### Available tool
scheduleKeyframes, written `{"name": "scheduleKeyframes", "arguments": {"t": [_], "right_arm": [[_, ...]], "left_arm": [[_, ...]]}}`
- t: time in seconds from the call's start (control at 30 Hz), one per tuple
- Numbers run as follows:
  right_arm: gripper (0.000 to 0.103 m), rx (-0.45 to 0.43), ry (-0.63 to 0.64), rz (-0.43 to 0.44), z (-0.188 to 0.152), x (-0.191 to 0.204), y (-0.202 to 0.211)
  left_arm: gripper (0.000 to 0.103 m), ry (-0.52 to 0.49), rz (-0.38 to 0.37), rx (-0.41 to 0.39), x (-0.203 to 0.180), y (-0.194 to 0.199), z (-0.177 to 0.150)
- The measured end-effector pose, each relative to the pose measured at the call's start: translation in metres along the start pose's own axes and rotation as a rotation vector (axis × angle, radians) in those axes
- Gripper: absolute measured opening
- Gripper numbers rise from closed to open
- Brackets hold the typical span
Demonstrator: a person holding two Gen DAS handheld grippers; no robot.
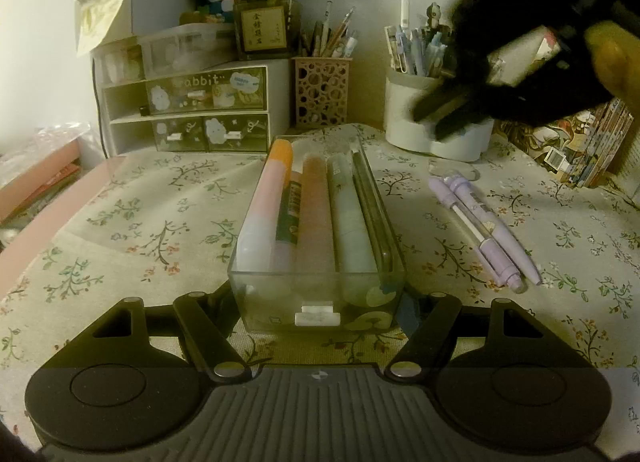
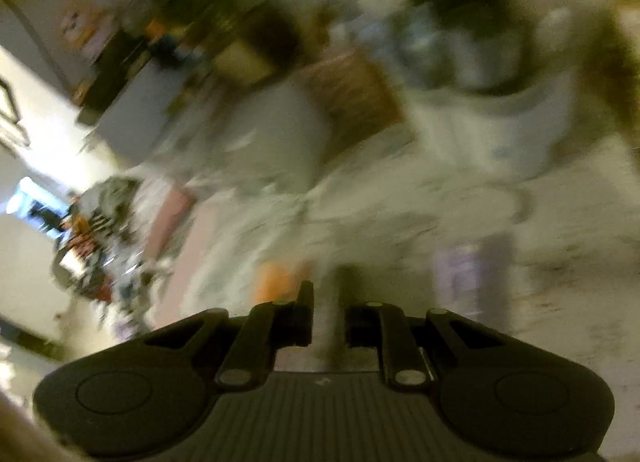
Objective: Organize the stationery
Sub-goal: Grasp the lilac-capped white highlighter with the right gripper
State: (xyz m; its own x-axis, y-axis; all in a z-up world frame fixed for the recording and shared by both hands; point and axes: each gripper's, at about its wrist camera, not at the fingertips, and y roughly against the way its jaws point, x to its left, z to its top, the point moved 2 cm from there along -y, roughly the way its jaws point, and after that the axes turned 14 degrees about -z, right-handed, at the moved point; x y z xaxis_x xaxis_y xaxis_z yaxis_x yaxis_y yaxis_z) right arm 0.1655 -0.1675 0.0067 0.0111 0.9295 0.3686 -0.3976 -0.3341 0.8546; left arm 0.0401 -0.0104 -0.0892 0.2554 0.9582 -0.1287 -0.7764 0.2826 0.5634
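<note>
A clear plastic drawer box (image 1: 316, 302) lies on the floral cloth, filled lengthwise with several pastel pens and highlighters (image 1: 312, 214). My left gripper (image 1: 318, 302) is shut on the near end of the box. Two purple pens (image 1: 484, 230) lie on the cloth to the right of the box. My right gripper (image 1: 436, 114) shows blurred at the upper right of the left wrist view, in front of the white pen holder (image 1: 436, 130). In the blurred right wrist view my right gripper (image 2: 329, 322) has its jaws slightly apart with nothing clearly between them.
A white rabbit-print drawer unit (image 1: 192, 110) stands at the back left. A brown perforated pen cup (image 1: 322, 90) holds pens beside it. Books (image 1: 584, 146) are stacked at the right. A pink edge (image 1: 48, 222) borders the cloth on the left.
</note>
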Motion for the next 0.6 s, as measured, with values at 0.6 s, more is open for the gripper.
{"name": "scheduleKeyframes", "arguments": {"t": [0.6], "right_arm": [[0.010,0.010,0.105,-0.278,-0.016,-0.034,-0.034]], "left_arm": [[0.073,0.001,0.000,0.000,0.000,0.000,0.000]]}}
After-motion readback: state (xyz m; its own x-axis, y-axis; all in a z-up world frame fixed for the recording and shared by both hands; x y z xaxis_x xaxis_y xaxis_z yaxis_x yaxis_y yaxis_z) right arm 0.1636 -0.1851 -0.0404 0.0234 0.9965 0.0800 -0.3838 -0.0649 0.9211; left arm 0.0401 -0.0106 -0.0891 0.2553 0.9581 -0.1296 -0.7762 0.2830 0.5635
